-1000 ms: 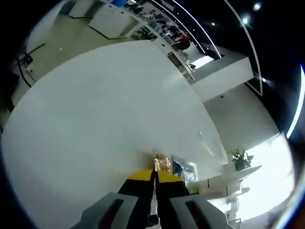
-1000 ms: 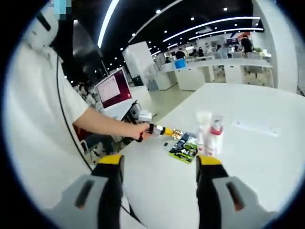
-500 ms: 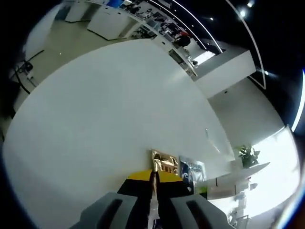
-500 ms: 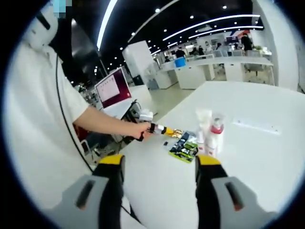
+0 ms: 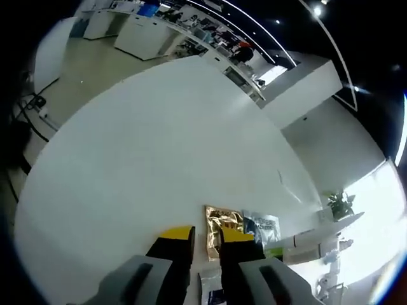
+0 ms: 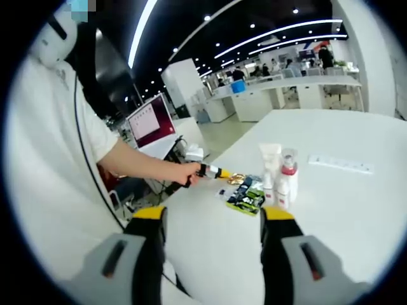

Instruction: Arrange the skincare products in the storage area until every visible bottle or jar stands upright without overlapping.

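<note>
Bottles (image 6: 280,175) stand close together on the big white table (image 6: 331,190), a white tube and a bottle with a red top, both upright. Just beside them lie flat packets (image 6: 245,194), touching each other in a small pile. In the left gripper view, a gold packet (image 5: 219,222) and a silvery blue packet (image 5: 262,226) lie flat on the table, side by side, right past the yellow tips. The left gripper (image 5: 206,244) has its jaws a little apart and nothing is between them. In the right gripper view, a person in a white shirt reaches out a hand (image 6: 184,173) and holds the left gripper over the packets. The right gripper (image 6: 213,222) hangs well back from the bottles with its jaws wide apart, gripping nothing. A white strip (image 6: 340,165) lies farther off on the table.
</note>
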Available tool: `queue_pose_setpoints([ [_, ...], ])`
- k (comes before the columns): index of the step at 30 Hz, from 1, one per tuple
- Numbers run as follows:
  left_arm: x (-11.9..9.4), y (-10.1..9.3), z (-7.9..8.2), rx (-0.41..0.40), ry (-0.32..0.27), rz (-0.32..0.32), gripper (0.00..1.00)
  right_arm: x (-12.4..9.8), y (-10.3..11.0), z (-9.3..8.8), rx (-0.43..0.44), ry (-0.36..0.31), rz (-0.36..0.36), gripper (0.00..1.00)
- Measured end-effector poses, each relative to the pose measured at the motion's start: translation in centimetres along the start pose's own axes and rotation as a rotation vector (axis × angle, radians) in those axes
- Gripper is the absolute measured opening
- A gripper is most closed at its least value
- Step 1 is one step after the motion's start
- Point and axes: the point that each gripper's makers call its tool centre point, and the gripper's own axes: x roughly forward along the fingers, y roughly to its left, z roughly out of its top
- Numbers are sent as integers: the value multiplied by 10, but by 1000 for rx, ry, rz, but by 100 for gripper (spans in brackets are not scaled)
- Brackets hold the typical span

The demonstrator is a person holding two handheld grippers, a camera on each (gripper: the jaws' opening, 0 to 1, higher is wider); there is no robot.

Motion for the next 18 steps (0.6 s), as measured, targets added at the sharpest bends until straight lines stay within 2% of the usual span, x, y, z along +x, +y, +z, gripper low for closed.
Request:
queue_pose_setpoints([
  [3, -2, -12, 12, 37, -52, -33, 19, -1, 1, -1, 4, -1, -1, 61],
  [4, -1, -18, 15, 41, -68, -62, 19, -1, 1, -1, 5, -2, 0, 61],
  [6, 1, -32, 15, 6, -59, -132, 19, 0, 1, -1, 5, -1, 0, 61],
  [8, 5, -47, 8, -43, -16, -216, 19, -1, 0, 0, 5, -6, -3, 61],
  [14, 15, -45, -11, -13, 46, -186, 22, -3, -5, 3, 17, -19, -16, 61],
  [16, 18, -42, -23, -24, 98, -178, 24, -3, -6, 2, 22, -19, -18, 61],
  [18, 19, -40, -26, -22, 111, -171, 23, -3, -6, 1, 24, -17, -19, 61],
])
